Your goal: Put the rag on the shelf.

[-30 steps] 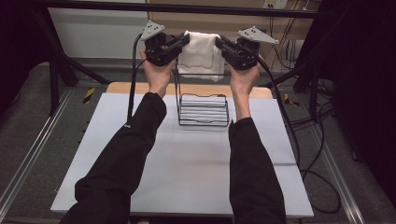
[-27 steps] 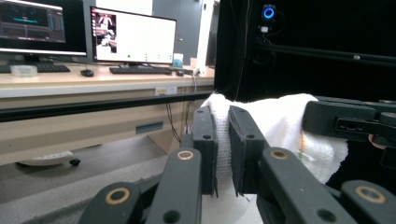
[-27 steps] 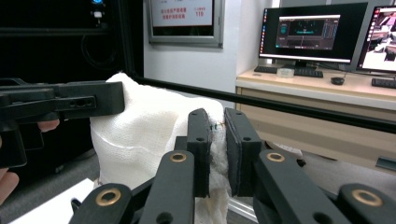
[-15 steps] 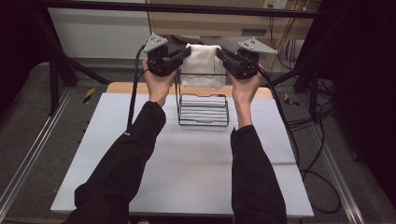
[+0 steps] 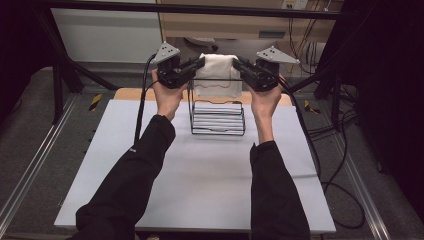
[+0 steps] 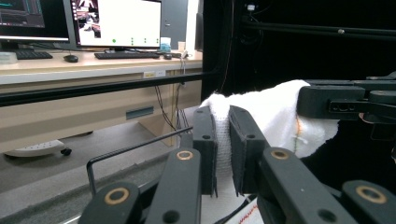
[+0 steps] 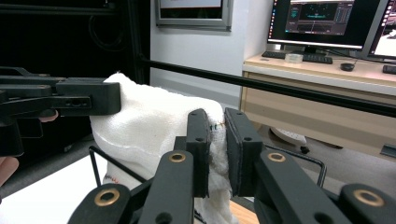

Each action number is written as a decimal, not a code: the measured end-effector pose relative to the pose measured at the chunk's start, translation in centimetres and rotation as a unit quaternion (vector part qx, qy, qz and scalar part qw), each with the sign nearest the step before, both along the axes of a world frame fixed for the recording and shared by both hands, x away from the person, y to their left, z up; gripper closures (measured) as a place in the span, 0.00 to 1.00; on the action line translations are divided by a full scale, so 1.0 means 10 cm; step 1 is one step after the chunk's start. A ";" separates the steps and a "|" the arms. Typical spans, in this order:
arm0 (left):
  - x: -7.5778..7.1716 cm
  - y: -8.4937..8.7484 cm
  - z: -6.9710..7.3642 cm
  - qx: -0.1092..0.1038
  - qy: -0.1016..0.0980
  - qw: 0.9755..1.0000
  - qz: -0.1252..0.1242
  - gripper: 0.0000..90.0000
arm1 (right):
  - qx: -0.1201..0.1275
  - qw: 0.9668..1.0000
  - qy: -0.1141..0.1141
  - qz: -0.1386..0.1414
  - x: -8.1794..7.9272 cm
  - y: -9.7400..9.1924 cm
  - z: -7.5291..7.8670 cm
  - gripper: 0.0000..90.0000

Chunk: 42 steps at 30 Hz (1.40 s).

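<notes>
Two grippers, your left gripper [image 5: 200, 64] and right gripper [image 5: 237, 64], each clamp an upper corner of the white cloth [image 5: 218, 75], holding it spread above the wire rack [image 5: 218, 119] on the bench [image 5: 200, 180].

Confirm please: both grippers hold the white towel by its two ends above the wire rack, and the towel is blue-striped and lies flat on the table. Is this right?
Not quite. The white towel does not lie flat on the table; the high view shows it hanging in the air over the wire rack. The left gripper and the right gripper do clamp its two ends. Its visible stitching looks reddish, not blue.
</notes>
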<state>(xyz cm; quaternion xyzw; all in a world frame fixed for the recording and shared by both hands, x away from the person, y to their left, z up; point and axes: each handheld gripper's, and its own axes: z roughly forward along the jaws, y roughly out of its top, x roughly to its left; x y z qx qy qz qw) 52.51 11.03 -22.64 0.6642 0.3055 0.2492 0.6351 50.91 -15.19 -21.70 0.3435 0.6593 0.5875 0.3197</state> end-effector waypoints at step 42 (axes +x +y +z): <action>-0.38 0.07 -0.25 0.067 0.050 0.996 -0.030 0.89 | -0.052 0.996 0.041 0.058 -0.42 -0.06 -0.26 0.90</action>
